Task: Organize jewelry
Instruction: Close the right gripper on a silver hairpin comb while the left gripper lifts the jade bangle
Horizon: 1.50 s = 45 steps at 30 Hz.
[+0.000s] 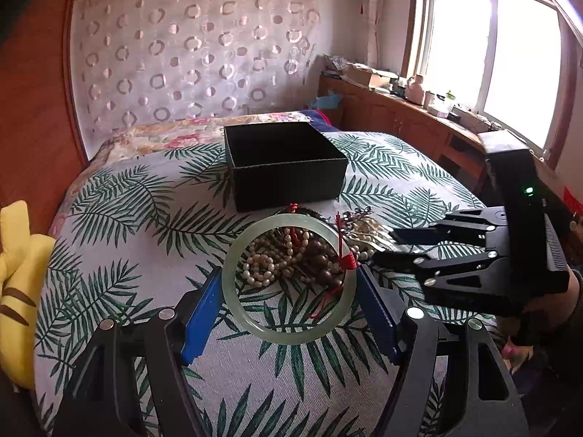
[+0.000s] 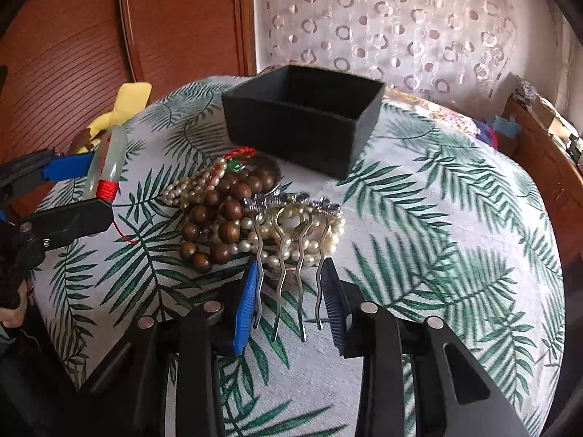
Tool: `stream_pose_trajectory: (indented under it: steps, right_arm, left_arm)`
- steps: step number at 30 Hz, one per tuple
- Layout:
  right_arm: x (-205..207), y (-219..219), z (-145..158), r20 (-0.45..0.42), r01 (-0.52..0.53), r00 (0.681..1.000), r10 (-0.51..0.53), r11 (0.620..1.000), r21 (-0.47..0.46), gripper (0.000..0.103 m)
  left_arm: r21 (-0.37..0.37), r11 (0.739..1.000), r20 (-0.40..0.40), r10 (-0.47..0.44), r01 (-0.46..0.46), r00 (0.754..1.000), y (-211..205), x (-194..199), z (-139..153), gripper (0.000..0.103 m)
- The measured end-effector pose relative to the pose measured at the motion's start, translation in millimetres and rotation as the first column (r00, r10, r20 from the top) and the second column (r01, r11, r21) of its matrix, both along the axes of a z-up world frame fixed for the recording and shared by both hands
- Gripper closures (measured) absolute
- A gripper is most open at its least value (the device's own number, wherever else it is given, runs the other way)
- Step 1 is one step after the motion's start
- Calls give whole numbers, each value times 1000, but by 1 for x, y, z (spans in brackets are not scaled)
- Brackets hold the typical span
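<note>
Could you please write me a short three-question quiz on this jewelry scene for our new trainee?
1. True or false: the open black square box already holds the string of brown wooden beads.
2. What does the left gripper hold between its jaws? A) a silver wavy-pronged hair comb B) a pale green jade bangle C) a white pearl strand
3. Fill in: the right gripper has its jaws either side of the prongs of the silver ______.

Key:
1. False; the beads lie in the pile on the palm-leaf print bedspread, in front of the box.
2. B, the pale green jade bangle.
3. The wavy-pronged hair comb.
</note>
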State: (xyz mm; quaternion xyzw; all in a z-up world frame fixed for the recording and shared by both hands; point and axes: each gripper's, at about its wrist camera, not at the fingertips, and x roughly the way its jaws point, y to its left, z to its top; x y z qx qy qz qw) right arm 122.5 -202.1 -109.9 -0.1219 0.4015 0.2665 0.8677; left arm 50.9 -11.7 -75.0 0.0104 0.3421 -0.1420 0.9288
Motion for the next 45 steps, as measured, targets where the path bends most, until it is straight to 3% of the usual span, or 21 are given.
stream_pose_trajectory:
  steps: [11,17,20,23,29,32,35,36,41,45]
  right_arm:
    - [-4,-16,11,65,16,998,-15,1000,-13,67]
    - [0,-10,1,118,30,993,-17,994,-106,67]
    - [7,-10,-5,102,33,995,-19,990,-137,67]
    - [9,-9,-5,128,47,991,-24,983,-177,53]
    - [14,-5,-7,129,24,992,5,975,-220,52]
    - [13,-1,-8,120,-4,992,33,972,-234,69]
    - [11,-2,-9,126,0,992,32,969,-247,77]
    - [11,-4,-8,120,-2,992,31,971,-240,88]
    - [14,-12,-3,136,27,991,3,974,-224,101]
    - [19,-18,0,125,32,992,-8,980,-198,101]
  left_arm:
    - [4,1000,-3,-9,9,1000,-5,1,0,34]
    - [3,1000,-4,-12,12,1000,-6,1,0,34]
    - [4,1000,-2,-13,13,1000,-6,1,0,34]
    - [3,1000,-2,-13,13,1000,-6,1,0,34]
    - [2,1000,-3,-15,15,1000,-8,1,0,34]
    - [3,1000,-2,-15,15,1000,-9,1,0,34]
    - [2,1000,-1,-16,16,1000,-9,1,-1,34]
    - [2,1000,-2,-15,15,1000,-9,1,-1,34]
    - [0,1000,-6,-20,20,1000,-11,3,0,34]
    - [1,1000,-3,-26,26,1000,-12,7,2,34]
